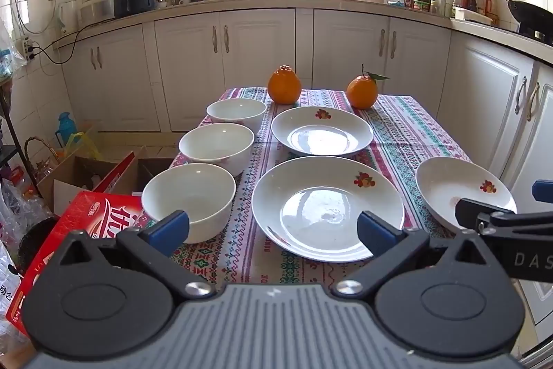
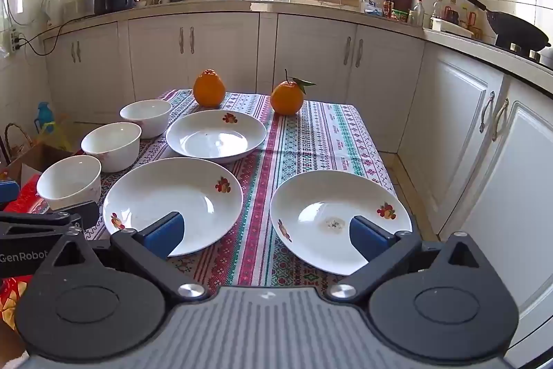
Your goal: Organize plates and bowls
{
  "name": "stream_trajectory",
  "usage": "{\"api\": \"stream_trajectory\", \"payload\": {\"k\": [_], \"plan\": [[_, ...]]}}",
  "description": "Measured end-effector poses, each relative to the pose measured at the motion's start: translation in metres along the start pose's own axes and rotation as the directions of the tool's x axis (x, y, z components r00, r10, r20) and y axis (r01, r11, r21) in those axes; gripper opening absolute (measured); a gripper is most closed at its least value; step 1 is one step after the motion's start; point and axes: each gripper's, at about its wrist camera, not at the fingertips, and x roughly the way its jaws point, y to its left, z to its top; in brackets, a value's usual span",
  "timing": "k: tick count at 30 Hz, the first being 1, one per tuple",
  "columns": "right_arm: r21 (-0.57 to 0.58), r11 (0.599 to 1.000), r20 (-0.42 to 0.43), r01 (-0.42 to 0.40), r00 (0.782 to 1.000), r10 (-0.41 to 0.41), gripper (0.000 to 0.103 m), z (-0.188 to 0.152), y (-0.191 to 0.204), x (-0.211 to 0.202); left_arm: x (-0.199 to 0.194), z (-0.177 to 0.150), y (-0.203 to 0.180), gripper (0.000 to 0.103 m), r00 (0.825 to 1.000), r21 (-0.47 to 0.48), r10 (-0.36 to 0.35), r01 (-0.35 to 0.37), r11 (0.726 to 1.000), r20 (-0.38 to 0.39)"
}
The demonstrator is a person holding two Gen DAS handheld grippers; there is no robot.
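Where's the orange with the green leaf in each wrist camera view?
Left wrist: the leafy orange sits right of centre, at the table's far edge.
Right wrist: it is near centre, far edge.
Shared landmark: the leafless orange is to its left.

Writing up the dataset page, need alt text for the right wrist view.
Open right hand-held gripper hovers over a patterned tablecloth holding three white plates and, along the left edge, three white bowls, all unstacked. Two oranges sit at the far end, kitchen cabinets behind. The left hand-held gripper's fingertip shows at left.
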Motion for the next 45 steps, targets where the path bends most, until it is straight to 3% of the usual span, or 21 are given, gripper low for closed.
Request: {"api": "stream_trajectory", "payload": {"k": [45], "plan": [[0.0, 1.0, 0.015, -0.006, 1.0, 0.006, 0.103, 0.0009, 0.0006, -0.0028, 0.0021, 0.0006, 0.0011, 0.102, 1.0, -0.016, 0.001, -0.001, 1.0, -0.013]]}}
